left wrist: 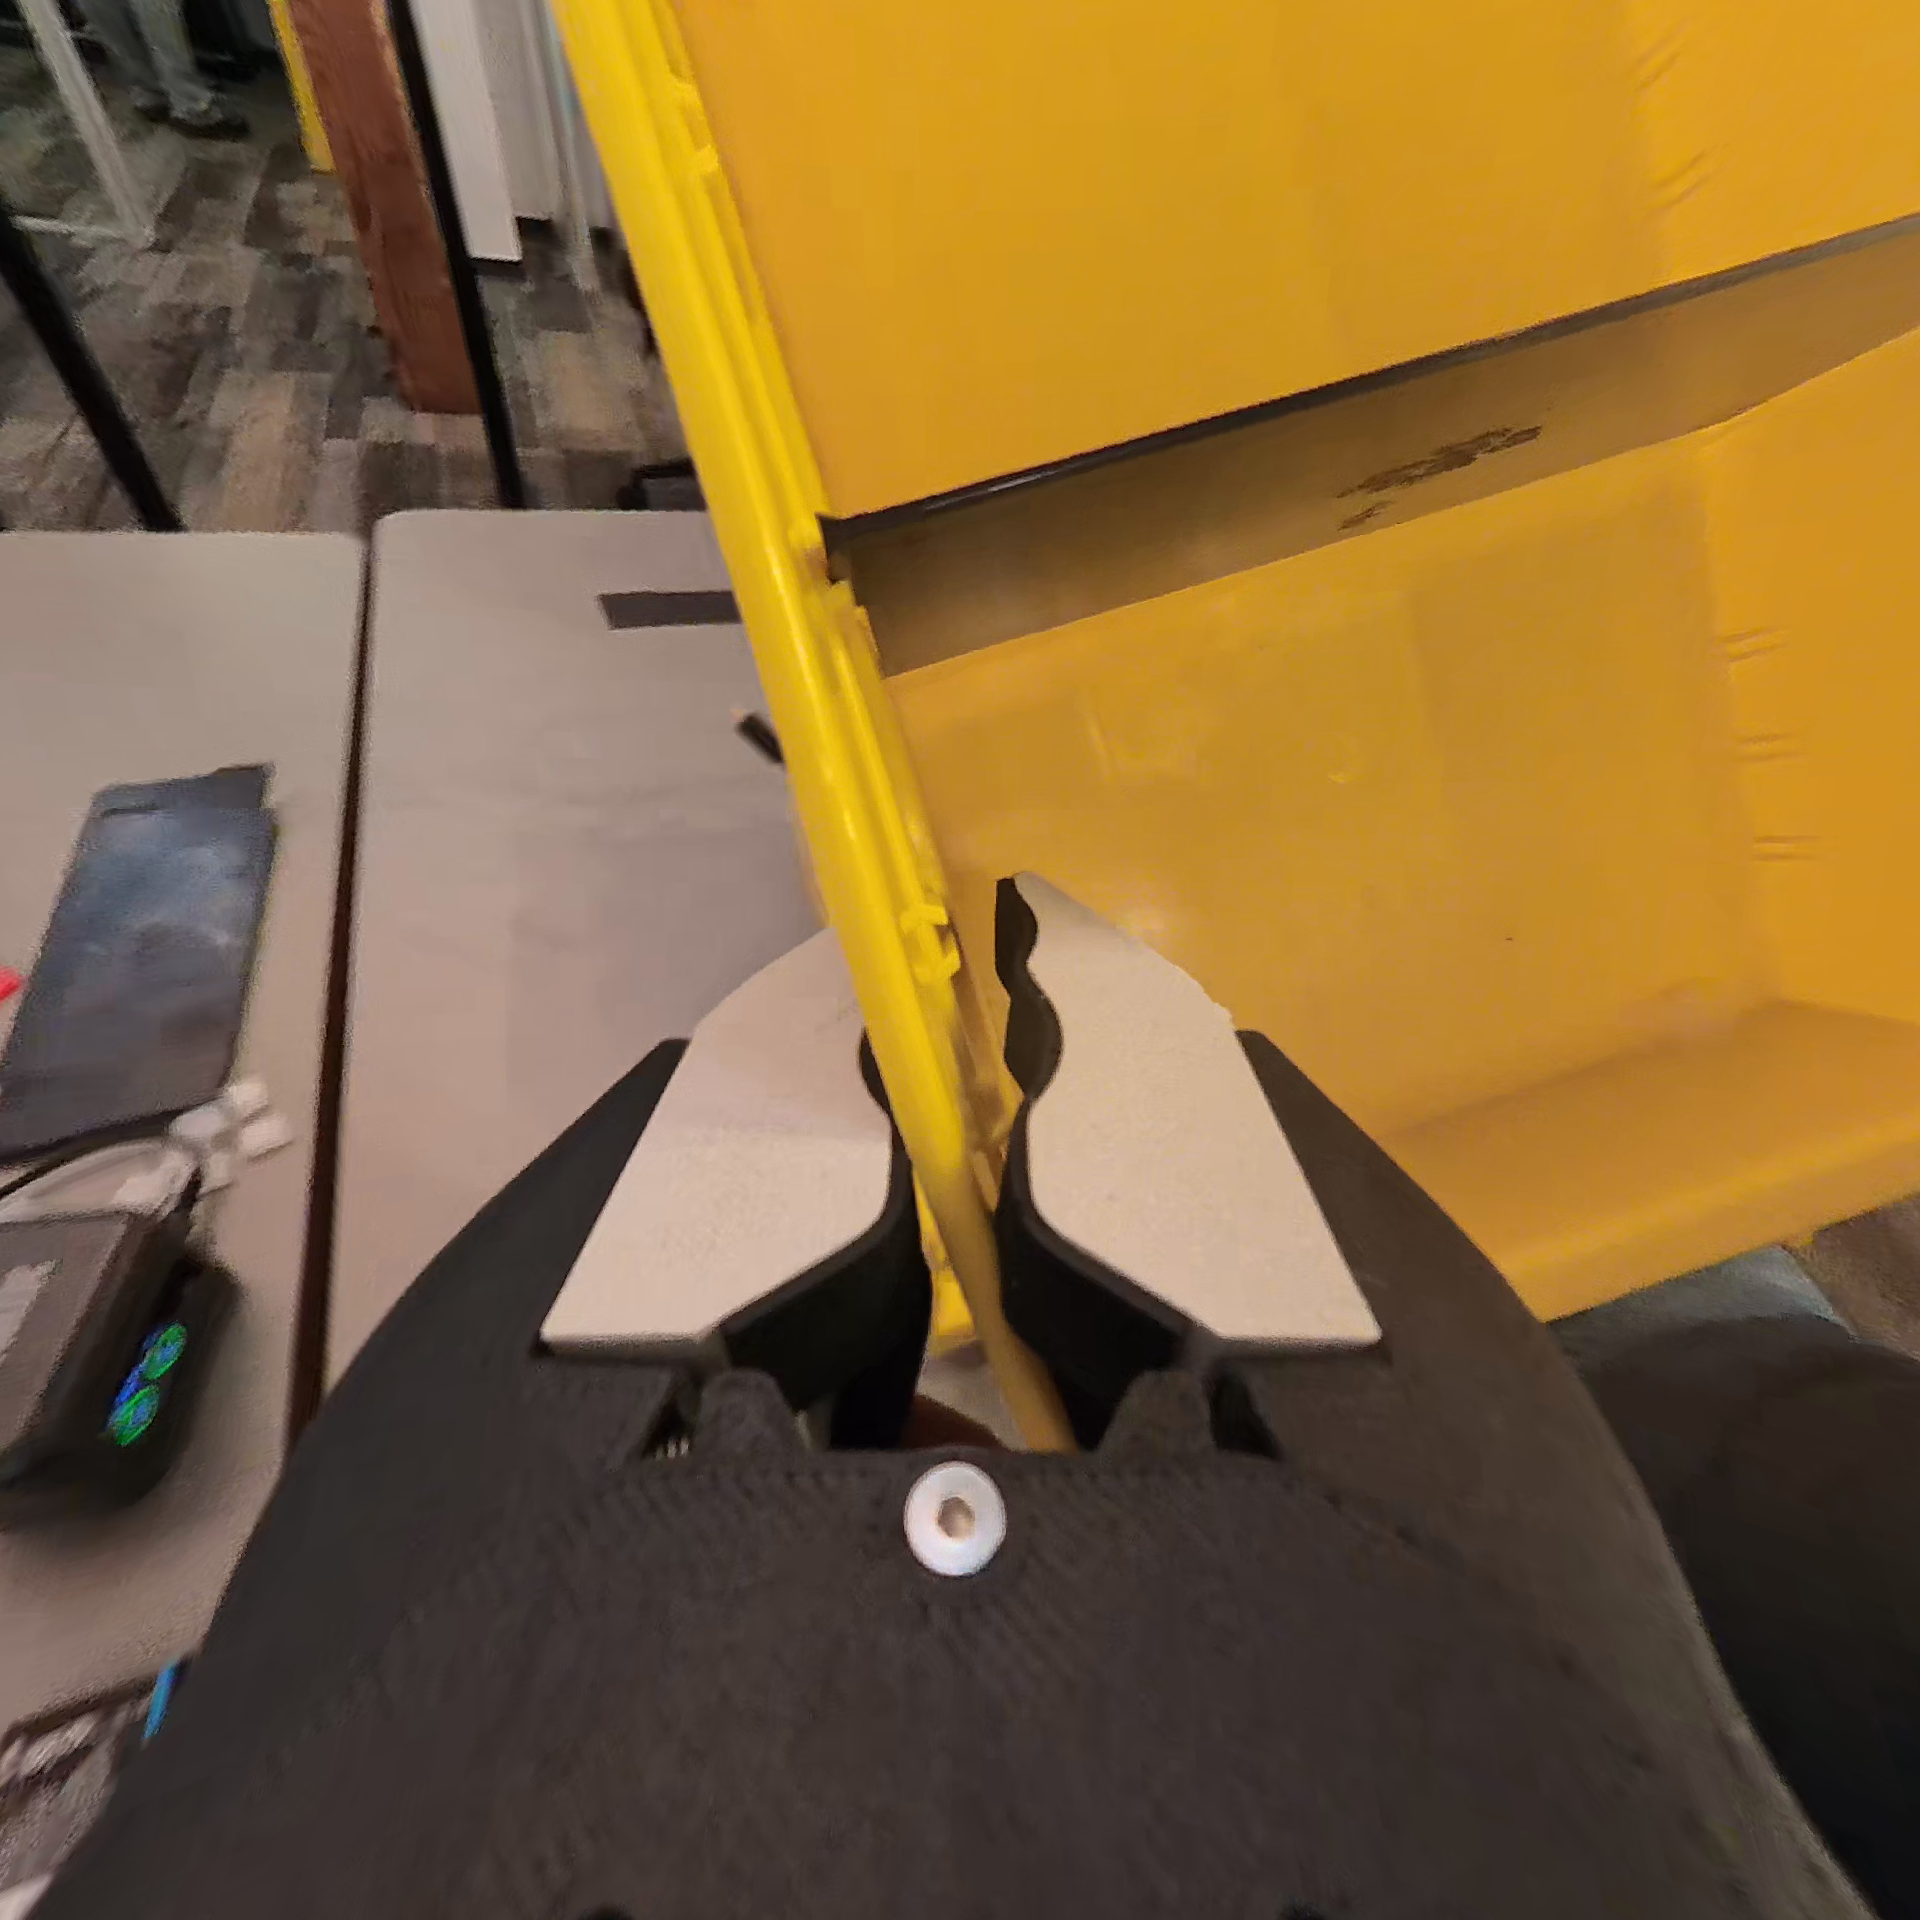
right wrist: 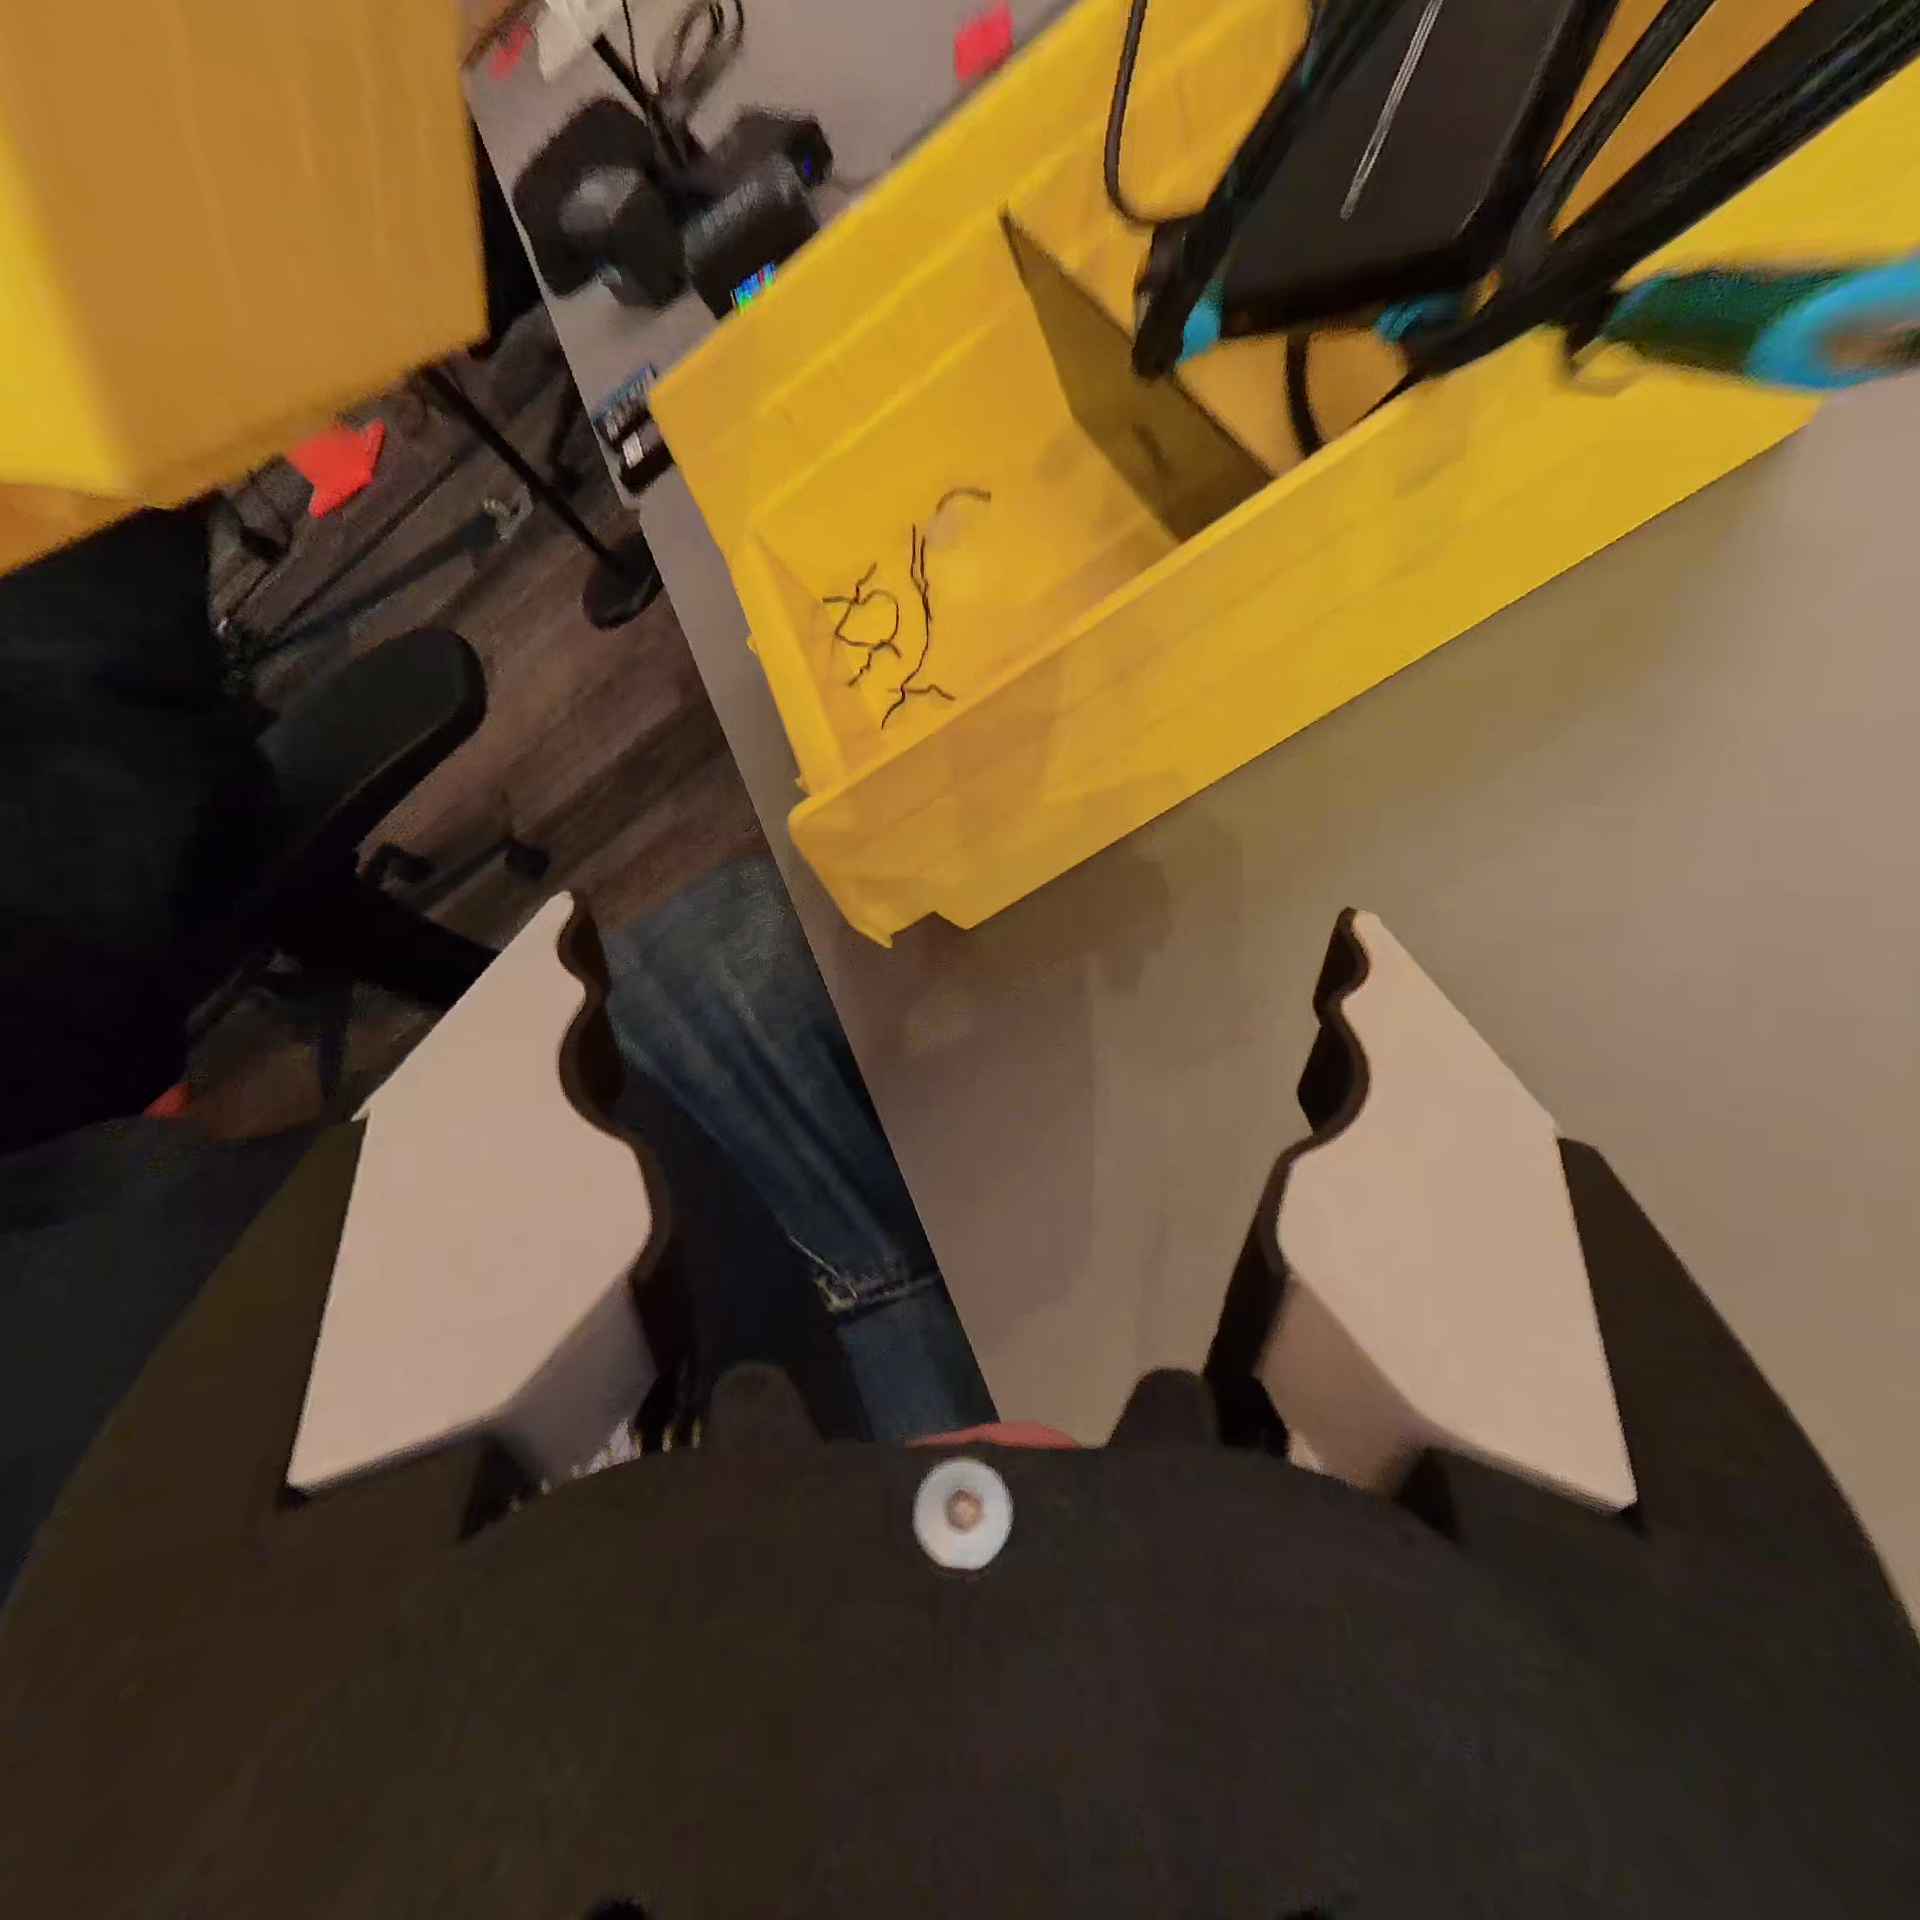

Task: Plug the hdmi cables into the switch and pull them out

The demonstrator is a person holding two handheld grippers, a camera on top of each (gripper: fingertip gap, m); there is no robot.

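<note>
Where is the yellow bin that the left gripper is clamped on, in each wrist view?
Left wrist view: the yellow bin fills the centre and right, its side wall between the fingers of the left gripper.
Right wrist view: probably the blurred yellow block at upper left; a second bin sits on the table.
Shared landmark: the grey table.

A black switch [right wrist: 1382, 156] lies in the yellow bin's [right wrist: 1195, 665] far compartment, among black cables [right wrist: 1621, 187] with blue plugs [right wrist: 1787, 322]
</note>
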